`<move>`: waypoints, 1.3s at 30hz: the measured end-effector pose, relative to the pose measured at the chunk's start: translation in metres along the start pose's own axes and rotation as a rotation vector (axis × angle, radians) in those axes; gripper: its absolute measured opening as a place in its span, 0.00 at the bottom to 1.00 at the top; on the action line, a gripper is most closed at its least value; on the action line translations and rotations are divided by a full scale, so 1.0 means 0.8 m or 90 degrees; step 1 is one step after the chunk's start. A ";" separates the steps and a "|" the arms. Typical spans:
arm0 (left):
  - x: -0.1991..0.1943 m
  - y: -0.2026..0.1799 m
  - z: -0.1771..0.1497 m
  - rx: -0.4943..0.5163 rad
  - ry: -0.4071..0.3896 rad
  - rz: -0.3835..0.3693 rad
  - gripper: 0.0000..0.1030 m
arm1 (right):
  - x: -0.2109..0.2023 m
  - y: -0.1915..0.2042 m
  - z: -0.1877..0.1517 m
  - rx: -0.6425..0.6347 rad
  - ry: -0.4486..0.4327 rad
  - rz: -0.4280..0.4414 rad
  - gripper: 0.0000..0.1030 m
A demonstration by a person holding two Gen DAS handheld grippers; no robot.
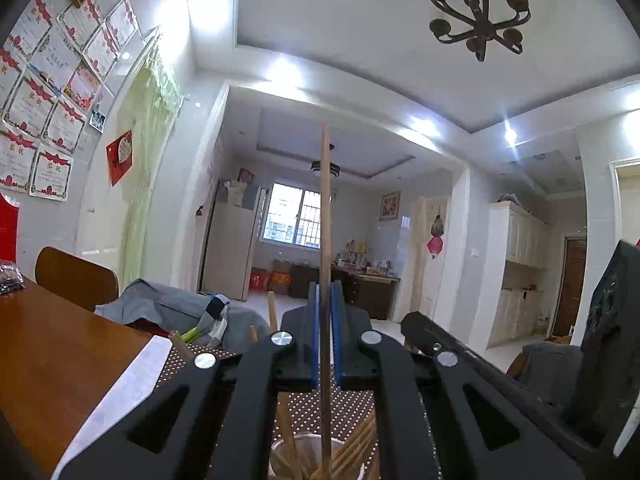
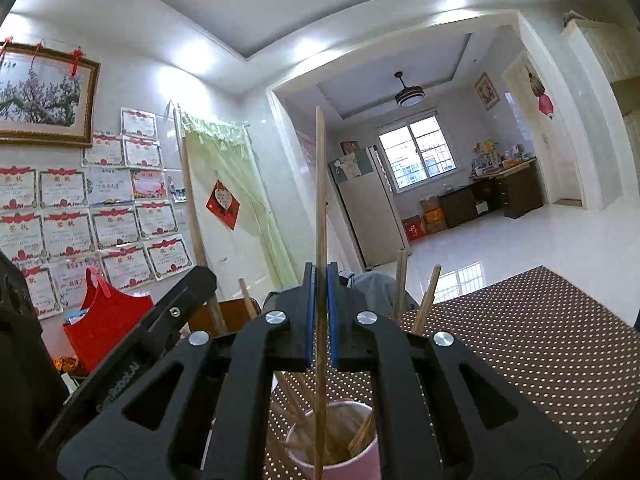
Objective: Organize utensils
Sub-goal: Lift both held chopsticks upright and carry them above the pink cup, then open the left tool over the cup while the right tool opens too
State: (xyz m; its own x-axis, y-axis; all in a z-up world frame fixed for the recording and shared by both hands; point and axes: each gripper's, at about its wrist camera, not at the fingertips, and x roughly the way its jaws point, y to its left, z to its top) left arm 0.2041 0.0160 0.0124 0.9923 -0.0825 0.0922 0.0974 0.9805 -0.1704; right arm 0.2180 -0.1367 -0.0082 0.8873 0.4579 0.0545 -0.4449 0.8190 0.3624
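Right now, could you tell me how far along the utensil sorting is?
Already done: several chopsticks stand in the clear cup and several in the pink cup. In hand: the left gripper is shut on one chopstick held upright above the clear cup, and the right gripper is shut on another chopstick above the pink cup. Left: dropping both in; whether more lie loose on the dotted mat is out of view.

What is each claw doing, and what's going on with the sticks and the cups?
Left claw: shut on a chopstick, held upright.
Right claw: shut on another chopstick, held upright.
Clear cup: standing below the left claw, chopsticks inside.
Pink cup: standing below the right claw, chopsticks inside.
Dotted mat: lying flat.
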 end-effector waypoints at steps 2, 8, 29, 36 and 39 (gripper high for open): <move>0.000 0.001 -0.001 -0.006 -0.008 -0.002 0.05 | 0.003 -0.003 -0.002 0.008 -0.006 -0.001 0.06; 0.012 0.008 -0.011 -0.011 -0.009 0.007 0.05 | 0.009 -0.008 -0.003 0.011 -0.021 -0.008 0.06; 0.024 0.006 -0.036 0.005 0.028 0.012 0.06 | 0.009 -0.012 -0.016 -0.004 -0.002 -0.026 0.06; 0.013 0.003 -0.023 0.002 0.022 0.002 0.28 | 0.002 -0.015 -0.013 -0.001 -0.002 -0.025 0.06; 0.007 -0.002 -0.015 0.013 0.024 0.000 0.33 | -0.004 -0.016 -0.013 0.000 0.000 -0.026 0.06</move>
State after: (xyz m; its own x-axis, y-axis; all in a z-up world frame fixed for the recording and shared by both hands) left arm 0.2101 0.0118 0.0014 0.9945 -0.0885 0.0557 0.0959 0.9840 -0.1498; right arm 0.2196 -0.1446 -0.0227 0.9050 0.4235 0.0395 -0.4078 0.8375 0.3637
